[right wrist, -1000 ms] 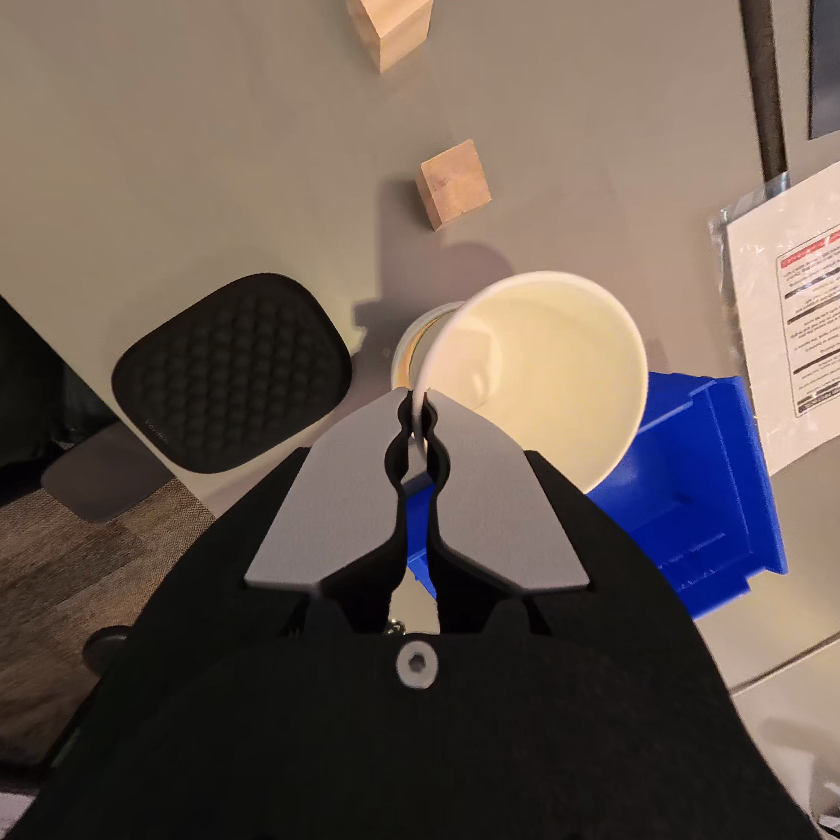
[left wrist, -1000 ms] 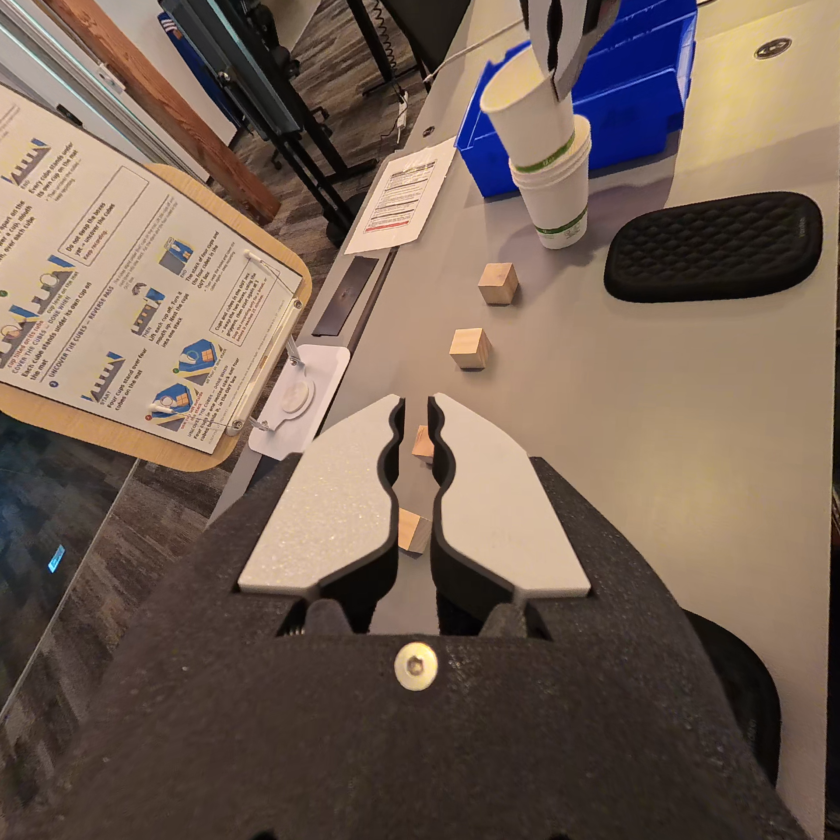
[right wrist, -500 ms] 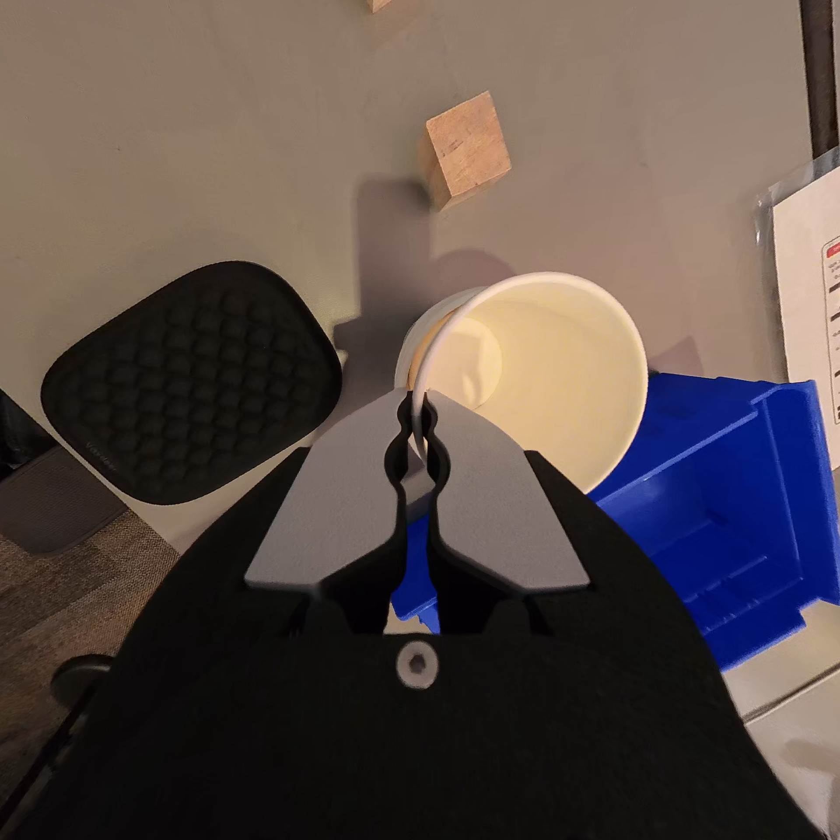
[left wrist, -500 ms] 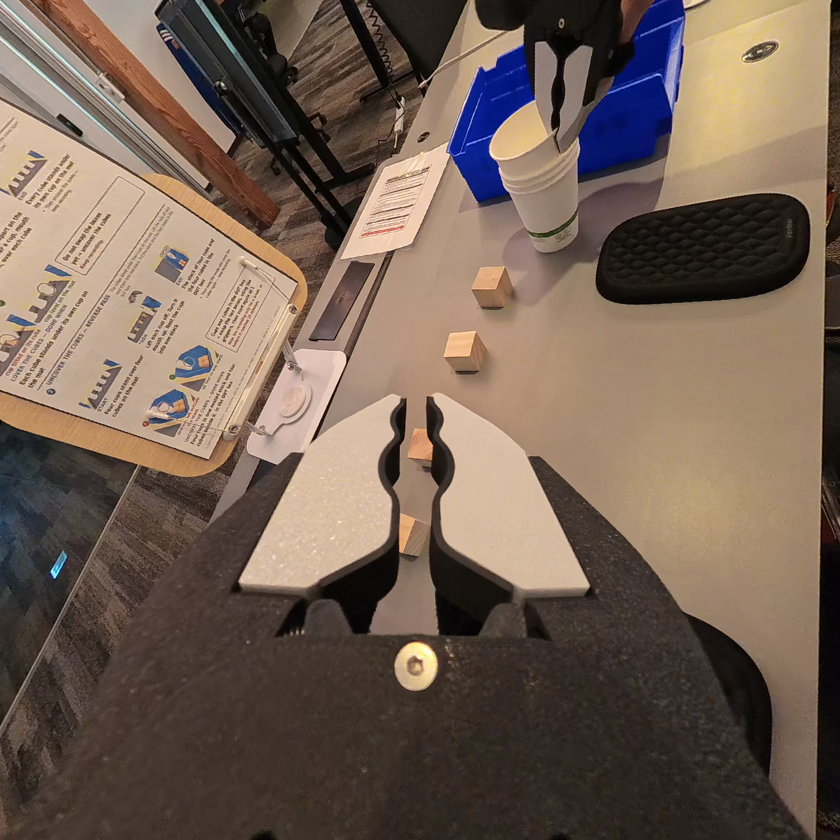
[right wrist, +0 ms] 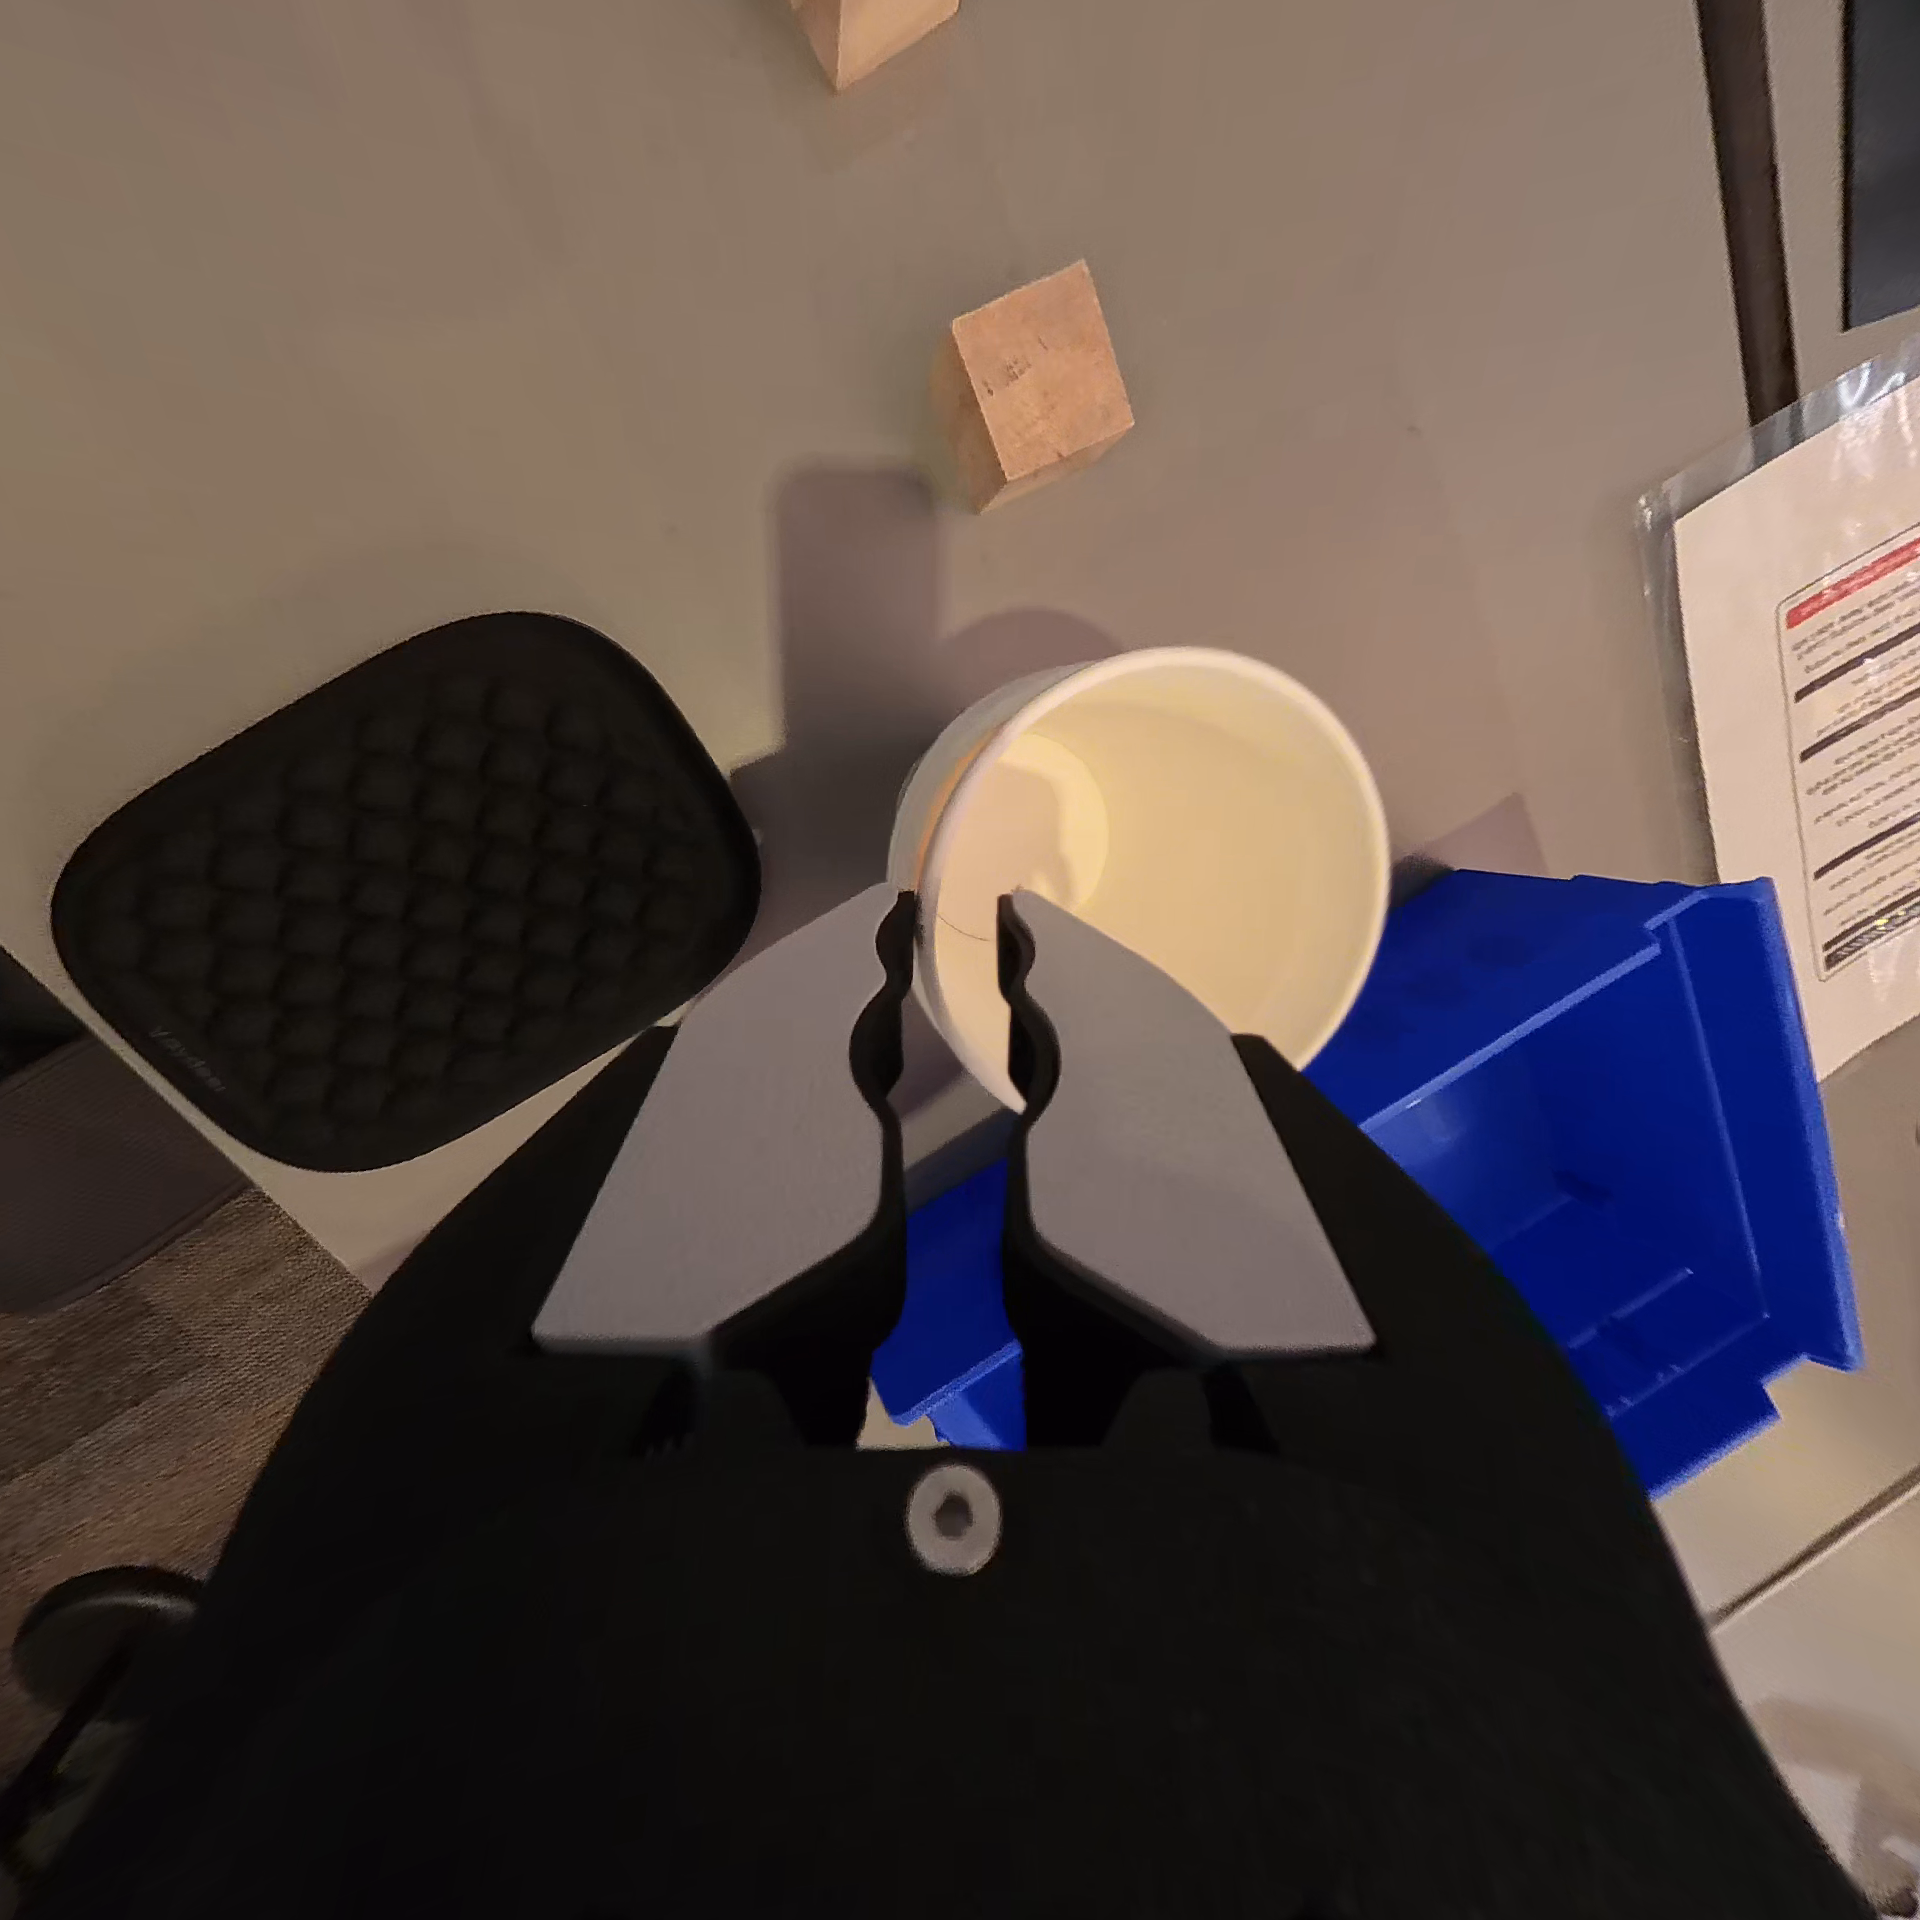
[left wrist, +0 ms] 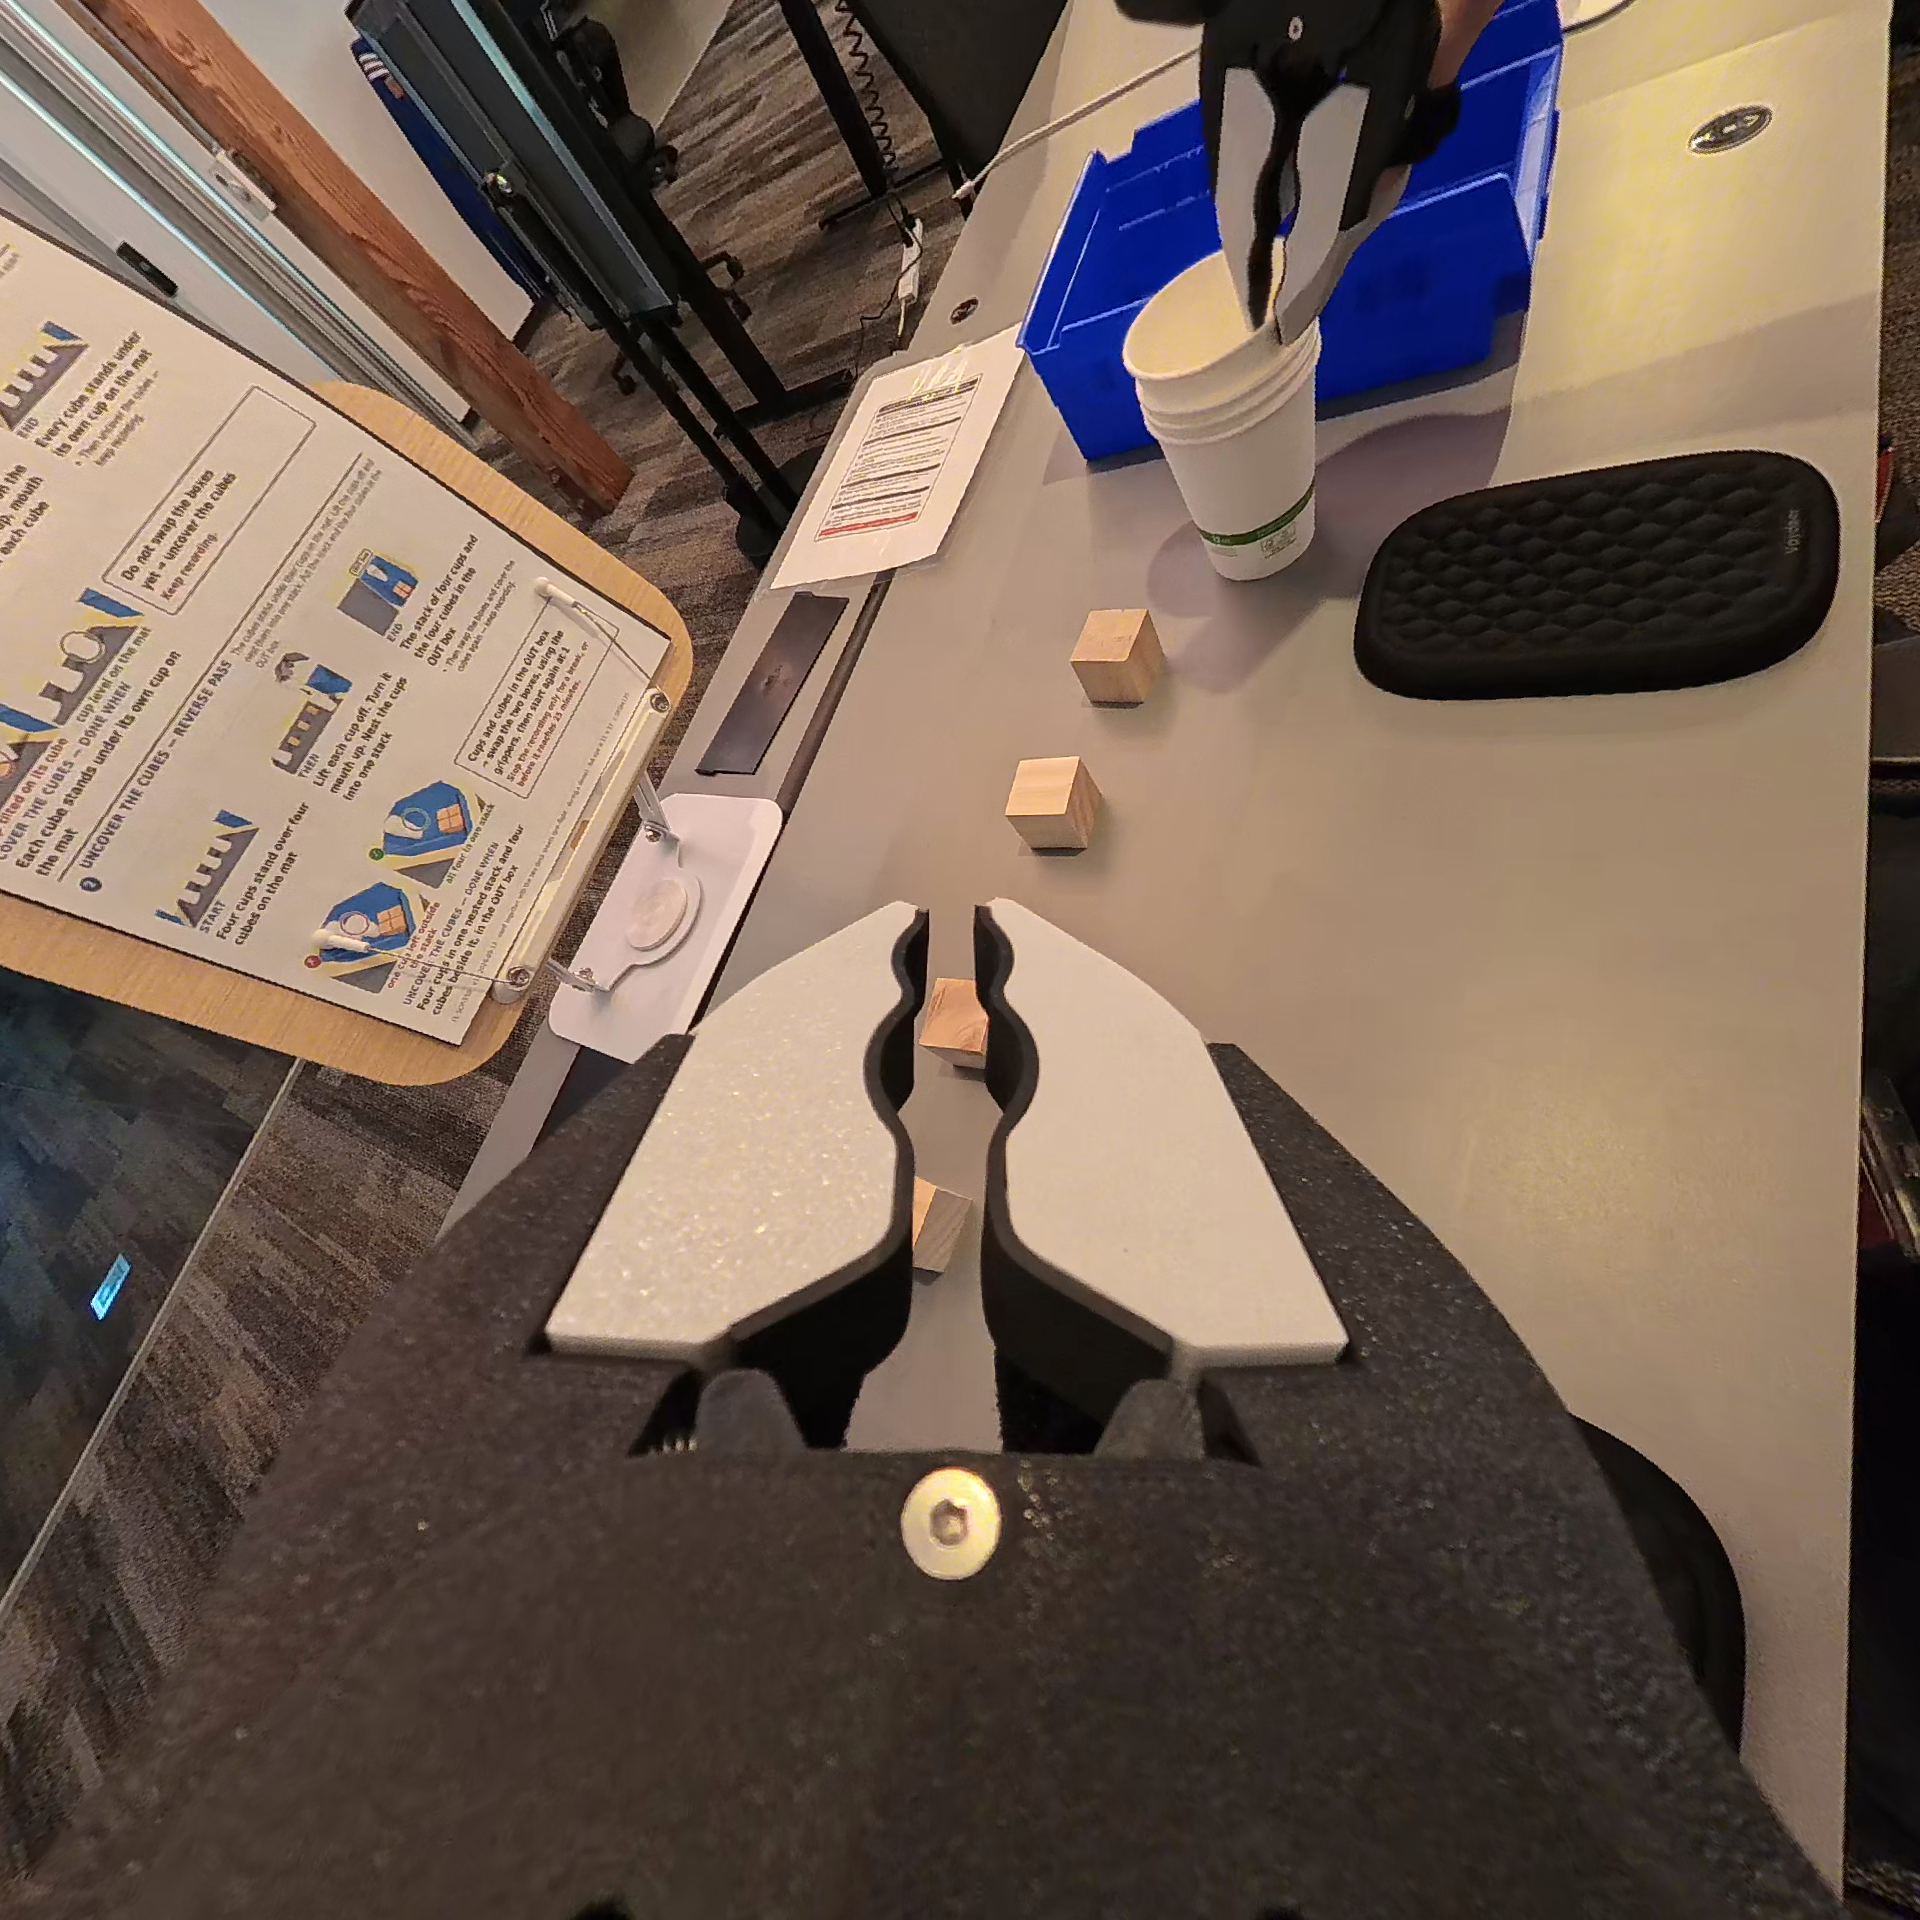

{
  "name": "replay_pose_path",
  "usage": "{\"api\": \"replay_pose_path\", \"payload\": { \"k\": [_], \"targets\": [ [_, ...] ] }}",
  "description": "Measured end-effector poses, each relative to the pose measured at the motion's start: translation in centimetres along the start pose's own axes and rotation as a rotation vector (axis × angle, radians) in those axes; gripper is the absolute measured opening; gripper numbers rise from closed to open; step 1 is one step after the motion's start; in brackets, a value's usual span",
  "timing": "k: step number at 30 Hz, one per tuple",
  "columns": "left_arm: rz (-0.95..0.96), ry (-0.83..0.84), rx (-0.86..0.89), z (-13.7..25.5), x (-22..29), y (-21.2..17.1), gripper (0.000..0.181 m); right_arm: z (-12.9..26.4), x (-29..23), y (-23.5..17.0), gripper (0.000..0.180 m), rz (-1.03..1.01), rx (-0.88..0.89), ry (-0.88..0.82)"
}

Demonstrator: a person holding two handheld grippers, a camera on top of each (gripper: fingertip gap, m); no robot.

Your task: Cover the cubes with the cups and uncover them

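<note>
- The right tongs [right wrist: 958, 902] hang over the stack of white paper cups [left wrist: 1242, 436], jaws a little apart and straddling the top cup's rim [right wrist: 940, 914]: one tip outside the wall, the other inside the mouth. They look slack on the paper, not clamped.
- The stack stands mouth up on the grey counter [left wrist: 1455, 1039], just in front of the blue bin [left wrist: 1455, 260] and beside the black textured pad [left wrist: 1600, 577]. The top cup sits slightly askew in the ones beneath.
- The four wooden cubes lie bare in a rough line leading away from the stack: the nearest cube [left wrist: 1115, 657], a second cube [left wrist: 1052, 803], and two more glimpsed between the left tongs [left wrist: 950, 914], which hover above the row, nearly together and holding nothing.
- My read: the top cup is either being let go onto the stack or about to be taken. I cannot tell which.
- If it is a release, widen the jaws fully and lift straight up, so neither tip drags the rim and tips the stack.
- If it is a pick-up, close firmly but gently, since thin paper will crease. Then lift vertically so only one cup comes away.
- The left tongs could steady the stack's base should it rise too.
</note>
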State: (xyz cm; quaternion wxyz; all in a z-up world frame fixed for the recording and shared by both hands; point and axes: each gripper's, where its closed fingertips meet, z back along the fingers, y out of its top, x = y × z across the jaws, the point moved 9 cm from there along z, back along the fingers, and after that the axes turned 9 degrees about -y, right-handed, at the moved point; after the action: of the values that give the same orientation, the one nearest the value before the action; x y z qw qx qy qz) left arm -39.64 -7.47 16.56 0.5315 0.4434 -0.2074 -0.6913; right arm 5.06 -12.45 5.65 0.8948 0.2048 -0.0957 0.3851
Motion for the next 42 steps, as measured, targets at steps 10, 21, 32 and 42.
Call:
{"api": "replay_pose_path", "payload": {
  "k": [10,21,32,42],
  "targets": [
    [0.003,0.005,0.028,0.3,0.3,-0.5,0.008,7.8,-1.3,0.0,0.055,-0.066,0.439,-0.285],
    [0.020,-0.014,0.073,0.1,0.6,-0.7,0.008,-3.1,-5.8,-7.3,0.121,-0.682,0.764,-0.627],
    [0.004,-0.007,0.080,0.5,1.4,-0.5,0.008,-9.3,-4.5,-7.3,0.112,-0.878,0.759,-0.450],
    [0.014,0.000,0.081,0.6,1.2,-0.8,0.008,-10.0,-4.2,-6.5,0.086,-0.842,0.775,-0.413]
  ]
}}
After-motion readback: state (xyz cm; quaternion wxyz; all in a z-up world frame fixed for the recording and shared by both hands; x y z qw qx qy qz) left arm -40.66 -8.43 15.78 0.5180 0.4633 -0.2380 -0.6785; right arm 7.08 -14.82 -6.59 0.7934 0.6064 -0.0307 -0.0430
